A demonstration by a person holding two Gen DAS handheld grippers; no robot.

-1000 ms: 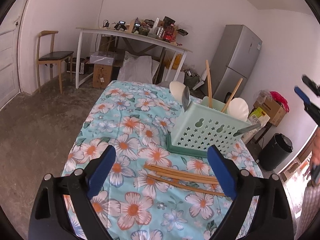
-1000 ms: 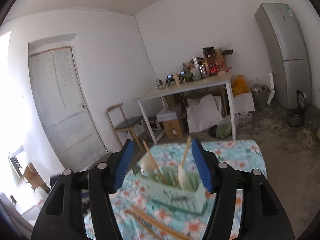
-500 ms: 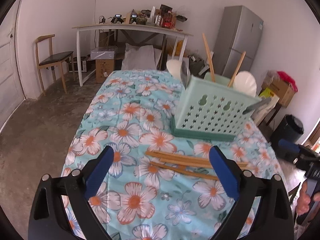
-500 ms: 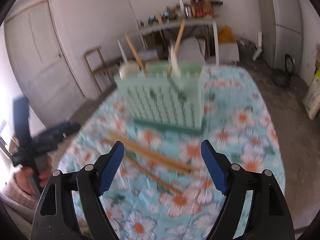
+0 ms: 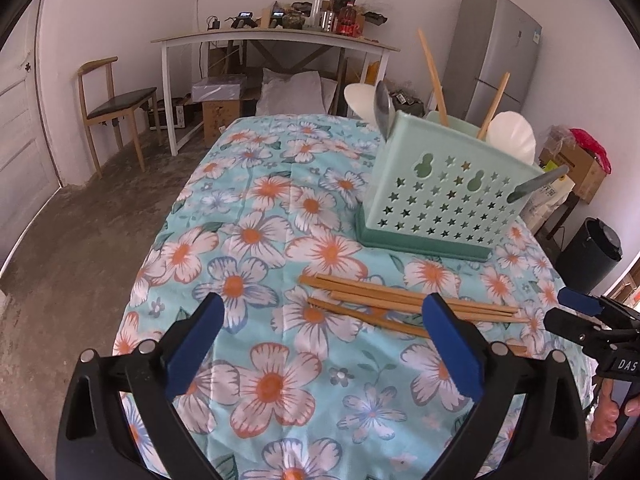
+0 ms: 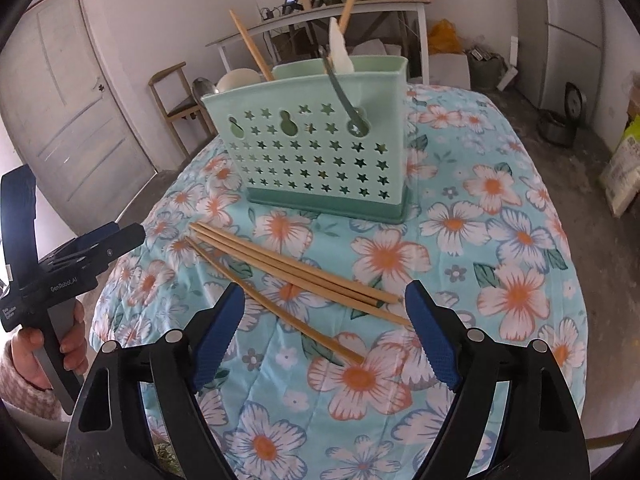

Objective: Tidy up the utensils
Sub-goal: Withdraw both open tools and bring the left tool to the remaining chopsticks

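Several loose wooden chopsticks [image 5: 400, 300] [image 6: 292, 268] lie on the floral tablecloth in front of a mint green perforated utensil caddy [image 5: 436, 196] [image 6: 316, 152]. The caddy holds white spoons, a metal spoon, upright chopsticks and a green-handled utensil. My left gripper [image 5: 323, 304] hovers over the cloth just short of the chopsticks. Its jaws are opening and nothing is between them. My right gripper [image 6: 325, 292] stands open above the chopsticks' near ends, which lie in line between its fingers, untouched.
The flowered table [image 5: 256, 236] drops off at its edges on both sides. Behind it stand a wooden chair [image 5: 116, 100], a cluttered white desk [image 5: 280, 36], a grey fridge [image 5: 492, 52] and a black bin [image 5: 592, 248]. A hand [image 6: 36, 352] holds the left gripper.
The right gripper has dropped steeply from looking at the room to hanging low over the chopsticks, its jaws wider. The left gripper has sunk a little and tilted down.
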